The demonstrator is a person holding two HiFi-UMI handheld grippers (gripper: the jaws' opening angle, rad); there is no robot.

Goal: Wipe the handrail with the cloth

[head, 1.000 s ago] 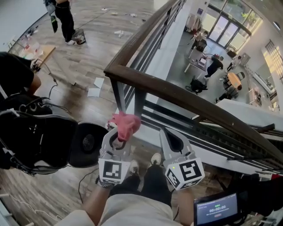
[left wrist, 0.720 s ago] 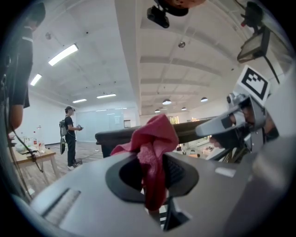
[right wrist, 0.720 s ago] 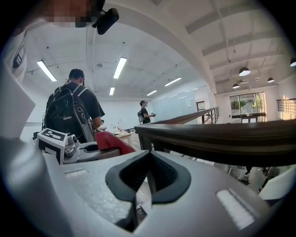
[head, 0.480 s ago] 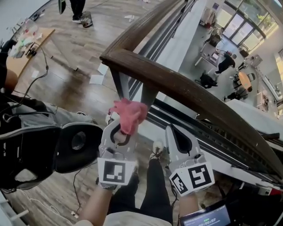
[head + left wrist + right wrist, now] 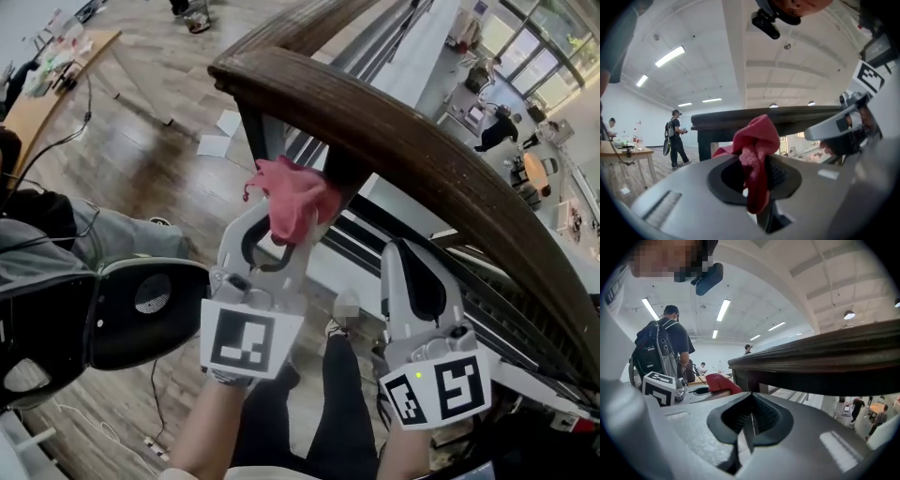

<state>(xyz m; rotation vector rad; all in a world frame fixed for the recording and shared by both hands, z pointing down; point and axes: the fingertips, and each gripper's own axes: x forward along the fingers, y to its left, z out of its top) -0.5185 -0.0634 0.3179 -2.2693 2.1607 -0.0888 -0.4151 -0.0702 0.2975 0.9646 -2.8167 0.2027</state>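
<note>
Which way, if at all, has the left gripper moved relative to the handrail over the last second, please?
Yes. The left gripper, shut on the pink cloth, has drawn closer to the handrail; the cloth now shows just below it.

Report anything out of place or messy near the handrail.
Loose white sheets of paper lie scattered on the wooden floor beside the handrail post, like litter. Nothing looks damaged; the pink cloth is bunched in the left gripper.
</note>
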